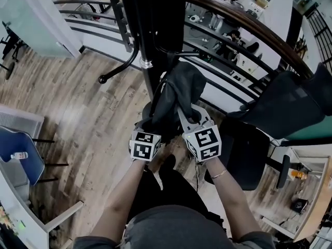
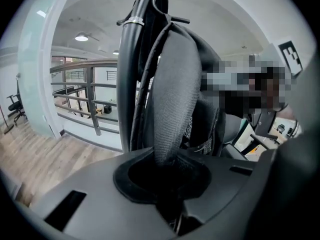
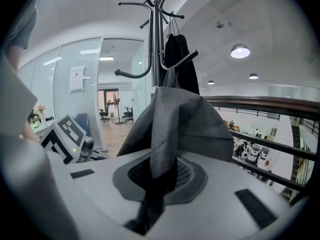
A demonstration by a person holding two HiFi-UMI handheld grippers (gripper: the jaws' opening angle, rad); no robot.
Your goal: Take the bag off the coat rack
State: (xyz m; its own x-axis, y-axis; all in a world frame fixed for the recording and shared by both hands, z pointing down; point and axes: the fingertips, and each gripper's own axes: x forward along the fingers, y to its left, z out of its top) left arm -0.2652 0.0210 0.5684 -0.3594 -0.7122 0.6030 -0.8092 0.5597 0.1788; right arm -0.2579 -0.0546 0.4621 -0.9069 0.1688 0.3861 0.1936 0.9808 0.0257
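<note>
Left gripper [image 1: 149,126] and right gripper [image 1: 188,117] both clench the fabric of the bag [image 1: 179,87]; if it snags the hook [image 3: 182,59] at twelve o'clock, tugging could topple the coat rack [image 1: 150,40]

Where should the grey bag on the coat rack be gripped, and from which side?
Its lower fabric folds, from below: the bag hangs limp on the coat rack, folds draping down to where the left gripper and right gripper pinch them.

The bag [image 1: 174,95] hangs against the coat rack [image 1: 150,45] pole just ahead of you, your left gripper [image 1: 150,124] at its left, your right gripper [image 1: 185,114] at its right, the railing [image 1: 244,25] behind.
</note>
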